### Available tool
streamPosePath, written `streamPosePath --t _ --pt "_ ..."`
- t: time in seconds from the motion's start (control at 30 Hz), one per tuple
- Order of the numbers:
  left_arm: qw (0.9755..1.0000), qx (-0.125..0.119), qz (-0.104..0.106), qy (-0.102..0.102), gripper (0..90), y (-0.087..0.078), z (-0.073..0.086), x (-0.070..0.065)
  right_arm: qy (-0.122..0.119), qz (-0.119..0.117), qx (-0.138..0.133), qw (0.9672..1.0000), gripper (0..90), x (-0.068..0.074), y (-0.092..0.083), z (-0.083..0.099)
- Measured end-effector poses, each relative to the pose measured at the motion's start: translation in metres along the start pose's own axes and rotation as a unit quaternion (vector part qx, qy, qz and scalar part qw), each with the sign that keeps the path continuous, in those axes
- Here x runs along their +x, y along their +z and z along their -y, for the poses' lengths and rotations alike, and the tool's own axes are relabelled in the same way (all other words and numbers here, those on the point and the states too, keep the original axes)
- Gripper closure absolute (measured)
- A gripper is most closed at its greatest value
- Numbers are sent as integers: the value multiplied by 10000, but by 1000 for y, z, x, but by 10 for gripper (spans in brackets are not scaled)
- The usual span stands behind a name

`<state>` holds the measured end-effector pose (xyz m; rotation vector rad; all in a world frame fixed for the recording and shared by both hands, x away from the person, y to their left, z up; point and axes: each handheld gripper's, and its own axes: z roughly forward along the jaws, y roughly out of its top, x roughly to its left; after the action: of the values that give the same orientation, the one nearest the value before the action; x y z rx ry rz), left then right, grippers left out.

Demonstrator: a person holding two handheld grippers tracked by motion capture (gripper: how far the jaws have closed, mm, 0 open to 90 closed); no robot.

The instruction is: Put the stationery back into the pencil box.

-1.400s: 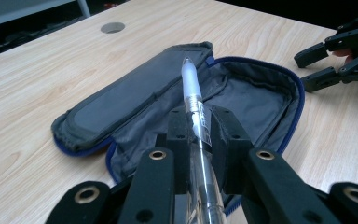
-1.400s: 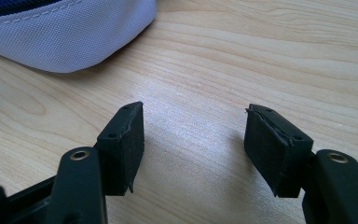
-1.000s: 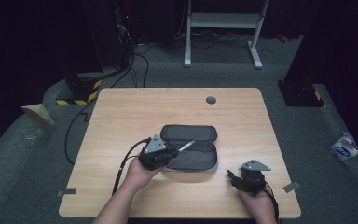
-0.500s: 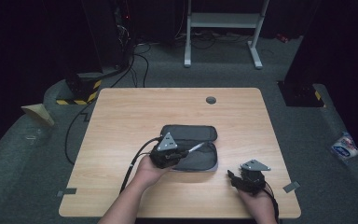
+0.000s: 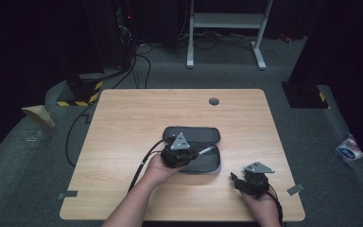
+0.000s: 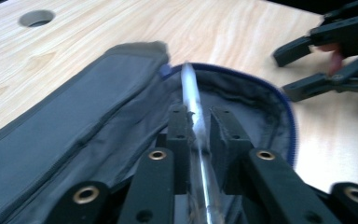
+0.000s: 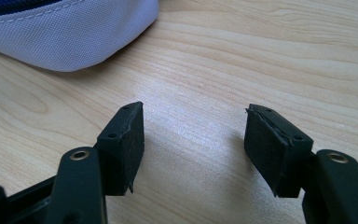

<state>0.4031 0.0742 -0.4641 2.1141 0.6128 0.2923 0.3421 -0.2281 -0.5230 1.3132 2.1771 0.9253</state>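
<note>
Since a second ago my left claw [image 5: 192,156] has travelled to the right across the tabletop [image 5: 123,123], from the near left edge of the grey pouch [image 5: 194,135] to a spot over its middle. The clear pen [image 6: 192,100] has come along with it: its tip now points toward the pouch's right end. My right claw [image 5: 235,178] has not moved; it sits at the near right part of the tabletop, just beside the pouch's right corner.

The left claw is clamped on the clear pen. In the left gripper view the pads pinch the thin clear shaft, and the pen runs forward over the open pouch, above its grey lining inside the blue zip edge. Whether its tip touches the lining I cannot tell. The right claw stands apart with nothing between the pads, just bare wood under them in the right gripper view.

Hard to read: the pen is see-through and blurred, so its far end fades against the lining. In the high view my left hand [image 5: 158,169] and the claw cover the middle of the pouch. The right gripper view cuts the pouch off at the top left, leaving a pale rounded corner and a strip of blue zip.
</note>
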Motion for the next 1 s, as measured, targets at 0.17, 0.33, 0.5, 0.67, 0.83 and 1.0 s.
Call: streamPosePath --t 0.17,0.33,0.5,0.67,0.83,1.0 --pt "9997 20 -227 -133 712 -5 2 7 -13 -12 -7 10000 375 0 0 0" --pt "9992 -55 -335 -202 701 -12 4 7 -9 -10 -6 10000 376 0 0 0" --pt "9987 -118 -447 -224 690 -19 10 7 0 -8 -2 10000 376 0 0 0" --pt "9975 -204 -550 -394 654 -26 19 7 0 -8 -4 10000 375 0 0 0" --pt "9959 -224 -731 -480 598 -30 25 7 0 -6 -3 10000 376 0 0 0" --pt "9919 -308 -1066 -614 498 -43 32 10 -5 -8 -4 10000 375 0 0 0"
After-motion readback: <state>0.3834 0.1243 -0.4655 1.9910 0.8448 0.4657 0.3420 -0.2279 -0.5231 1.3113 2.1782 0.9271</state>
